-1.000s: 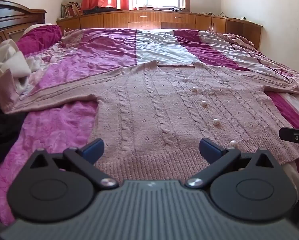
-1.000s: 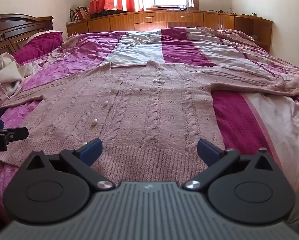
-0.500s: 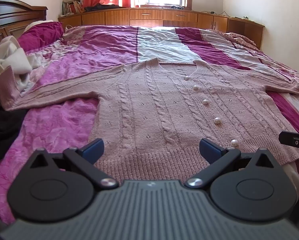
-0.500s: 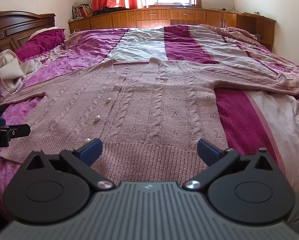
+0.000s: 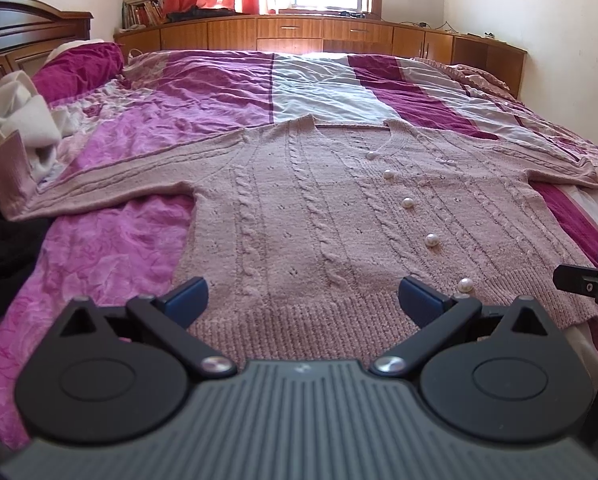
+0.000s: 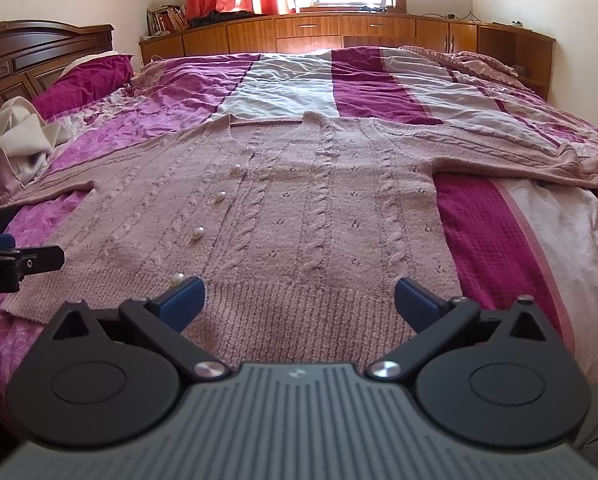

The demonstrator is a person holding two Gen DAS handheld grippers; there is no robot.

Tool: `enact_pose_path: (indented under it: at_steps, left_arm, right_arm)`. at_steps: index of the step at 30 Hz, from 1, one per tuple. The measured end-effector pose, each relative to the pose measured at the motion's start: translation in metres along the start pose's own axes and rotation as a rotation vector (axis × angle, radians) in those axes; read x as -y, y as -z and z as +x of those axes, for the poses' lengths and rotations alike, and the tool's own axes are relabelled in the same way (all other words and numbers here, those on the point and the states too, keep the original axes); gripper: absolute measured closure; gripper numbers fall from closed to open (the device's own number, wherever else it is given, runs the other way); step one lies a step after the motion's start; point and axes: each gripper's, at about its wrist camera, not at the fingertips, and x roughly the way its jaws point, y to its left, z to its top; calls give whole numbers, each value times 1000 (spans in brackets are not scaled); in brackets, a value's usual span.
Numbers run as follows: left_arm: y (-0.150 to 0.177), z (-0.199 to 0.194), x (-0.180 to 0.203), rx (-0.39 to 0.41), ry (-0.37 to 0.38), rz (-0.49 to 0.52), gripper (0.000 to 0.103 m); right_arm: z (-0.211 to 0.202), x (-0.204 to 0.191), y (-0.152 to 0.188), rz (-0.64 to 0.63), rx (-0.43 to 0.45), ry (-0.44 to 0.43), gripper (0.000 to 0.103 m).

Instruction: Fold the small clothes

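- Lying flat, buttoned, sleeves spread, a pink cardigan point(image 5: 319, 216) covers the bed point(image 5: 111, 256).
- Left gripper point(image 5: 303, 298) and right gripper point(image 6: 299, 294) hover at its hem, fingers wide, holding nothing.

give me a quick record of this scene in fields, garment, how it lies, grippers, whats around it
garment: pink cable-knit cardigan with pearl buttons
layout: spread flat, front up, both sleeves out to the sides, hem nearest the cameras
surface: bed with a striped magenta and white bedspread
left gripper: open, empty, at the hem
right gripper: open, empty, at the hem
fold progress: none visible yet
nearby: cream garment heaped by the left sleeve cuff; wooden cabinets under the window
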Motion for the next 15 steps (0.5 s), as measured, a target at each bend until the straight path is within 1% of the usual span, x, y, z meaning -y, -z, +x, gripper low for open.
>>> enact_pose_path:
  at_steps: [15]
  left_arm:
    - [1, 2, -2, -5, 4, -3, 0]
  right_arm:
    - [3, -1, 1, 2, -14, -5, 0]
